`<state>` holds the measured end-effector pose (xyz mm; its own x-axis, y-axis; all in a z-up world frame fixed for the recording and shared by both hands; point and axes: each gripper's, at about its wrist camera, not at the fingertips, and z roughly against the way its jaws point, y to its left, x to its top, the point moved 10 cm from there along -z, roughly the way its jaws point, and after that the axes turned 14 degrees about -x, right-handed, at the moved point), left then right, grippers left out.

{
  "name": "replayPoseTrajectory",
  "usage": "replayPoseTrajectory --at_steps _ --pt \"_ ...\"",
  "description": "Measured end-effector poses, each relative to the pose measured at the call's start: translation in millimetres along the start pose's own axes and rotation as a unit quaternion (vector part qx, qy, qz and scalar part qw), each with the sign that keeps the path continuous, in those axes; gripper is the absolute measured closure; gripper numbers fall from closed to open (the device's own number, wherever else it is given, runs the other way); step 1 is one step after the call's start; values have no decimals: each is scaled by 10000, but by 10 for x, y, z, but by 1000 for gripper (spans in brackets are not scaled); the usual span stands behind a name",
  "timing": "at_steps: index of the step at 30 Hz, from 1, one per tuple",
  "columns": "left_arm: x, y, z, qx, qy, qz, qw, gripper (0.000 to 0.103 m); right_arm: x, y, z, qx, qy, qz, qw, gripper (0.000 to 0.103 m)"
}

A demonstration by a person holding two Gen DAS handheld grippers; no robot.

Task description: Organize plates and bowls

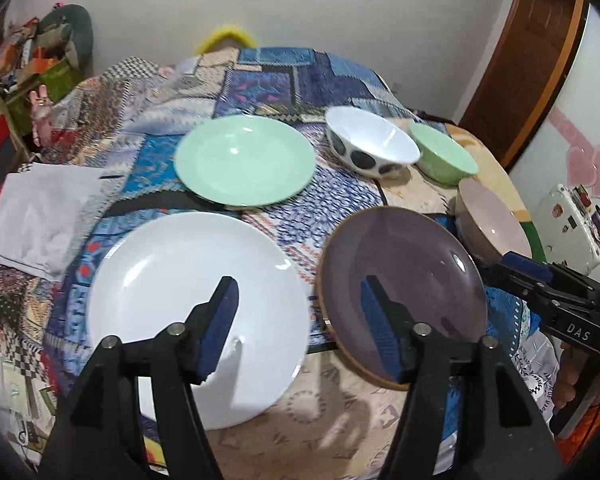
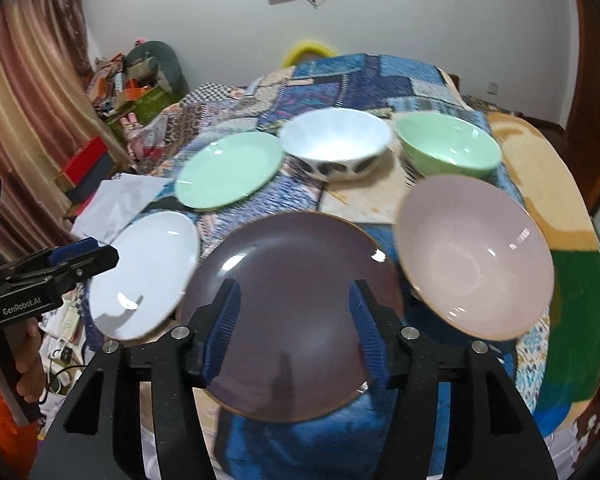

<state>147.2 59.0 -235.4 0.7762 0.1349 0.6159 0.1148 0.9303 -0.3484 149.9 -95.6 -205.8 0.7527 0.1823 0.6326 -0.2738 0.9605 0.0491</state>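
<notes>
On a patchwork cloth lie a white plate [image 1: 196,296] [image 2: 148,272], a purple plate [image 1: 404,284] [image 2: 296,312] and, further back, a green plate [image 1: 244,160] [image 2: 230,168]. Behind and to the right stand a white bowl with dark dots [image 1: 370,142] [image 2: 336,144], a green bowl [image 1: 444,154] [image 2: 448,146] and a pink bowl [image 1: 492,228] [image 2: 476,256]. My left gripper [image 1: 299,284] [image 2: 100,254] hovers open over the gap between the white and purple plates. Above the purple plate, my right gripper [image 2: 295,286] [image 1: 516,264] is open too. Neither holds anything.
The patchwork cloth [image 1: 284,72] covers a round-edged table. A crumpled white sheet [image 1: 40,216] lies at the left edge. Boxes and clutter [image 1: 40,64] pile up by the far left wall, beside a curtain [image 2: 28,100]. A stickered white box [image 1: 572,228] and a wooden door frame [image 1: 532,60] are at right.
</notes>
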Motion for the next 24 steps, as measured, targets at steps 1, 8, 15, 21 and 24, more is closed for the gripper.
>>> replayPoseTrajectory --at_steps 1,8,15,21,24 --pt "-2 41 55 28 -33 13 10000 37 24 63 -6 33 -17 45 10000 48" --pt "-83 422 354 290 -201 217 9991 22 92 439 -108 219 -7 365 9991 42" --pt "-243 891 457 576 -149 513 9969 21 58 845 -335 329 169 722 9967 42" --pt "-400 1253 417 707 -1 751 9947 21 76 1121 -594 425 347 964 9938 42" --pt "-474 1417 362 670 76 934 9933 21 94 1222 -705 433 424 1066 9925 42"
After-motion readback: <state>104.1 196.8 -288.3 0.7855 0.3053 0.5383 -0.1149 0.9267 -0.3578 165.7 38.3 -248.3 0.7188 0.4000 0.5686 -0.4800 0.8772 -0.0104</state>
